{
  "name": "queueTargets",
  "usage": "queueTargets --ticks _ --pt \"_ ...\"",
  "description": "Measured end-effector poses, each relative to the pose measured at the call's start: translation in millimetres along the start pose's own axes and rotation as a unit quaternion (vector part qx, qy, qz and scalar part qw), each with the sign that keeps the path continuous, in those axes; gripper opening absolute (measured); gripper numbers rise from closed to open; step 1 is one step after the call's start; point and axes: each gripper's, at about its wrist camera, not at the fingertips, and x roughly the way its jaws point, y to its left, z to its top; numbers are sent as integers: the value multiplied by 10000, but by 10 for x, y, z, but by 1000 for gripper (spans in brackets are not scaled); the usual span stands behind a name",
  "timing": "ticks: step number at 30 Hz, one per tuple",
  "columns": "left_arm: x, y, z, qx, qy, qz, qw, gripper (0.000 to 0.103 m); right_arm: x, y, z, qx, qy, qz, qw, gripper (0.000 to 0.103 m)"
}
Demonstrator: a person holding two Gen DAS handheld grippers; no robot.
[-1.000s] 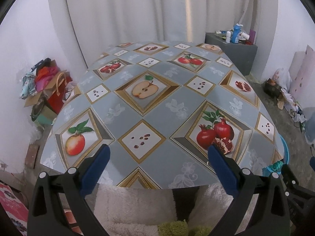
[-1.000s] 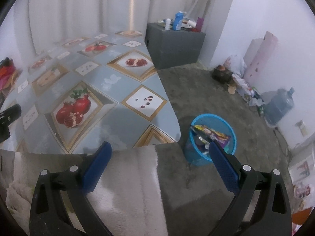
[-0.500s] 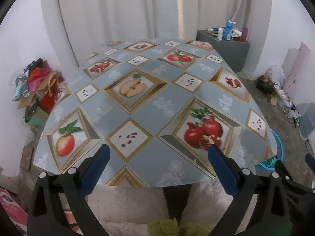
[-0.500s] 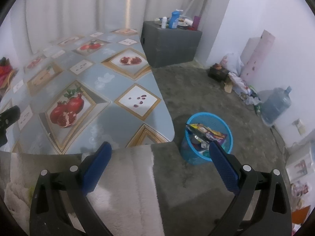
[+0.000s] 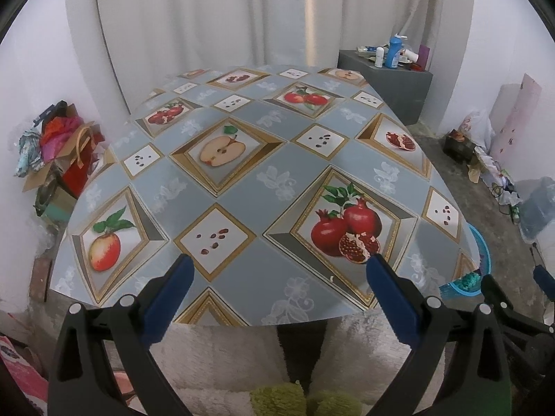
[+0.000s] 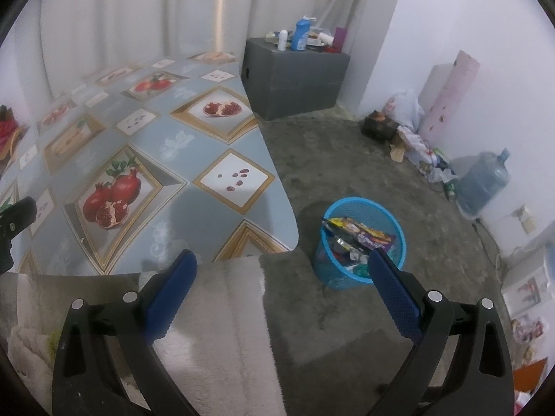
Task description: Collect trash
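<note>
A blue mesh trash basket (image 6: 399,239) stands on the floor right of the table, holding snack wrappers (image 6: 357,234) and other trash. Its rim shows at the right edge of the left wrist view (image 5: 484,249). My right gripper (image 6: 281,263) is open and empty, held back from the table's near right corner, with the basket just beyond its right finger. My left gripper (image 5: 279,268) is open and empty over the near edge of the table (image 5: 242,187), which has a fruit-print cloth. I see no loose trash on the table.
A grey box (image 6: 295,79) with bottles stands behind the table. A water jug (image 6: 484,182) and clutter (image 6: 412,135) line the right wall. Bags and boxes (image 5: 59,159) sit left of the table. A white fluffy rug (image 6: 215,339) lies below the grippers.
Both grippers have drawn back and risen slightly from the table. The views shifted a little; the basket sits lower and nearer the right gripper's right finger. Both stayed open.
</note>
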Motion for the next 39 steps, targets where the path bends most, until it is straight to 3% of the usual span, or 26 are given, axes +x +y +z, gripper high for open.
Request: queueTargets --ticks 39 --pt "-39 77 20 -50 -48 216 9997 97 -59 -174 17 210 -72 -290 9993 95"
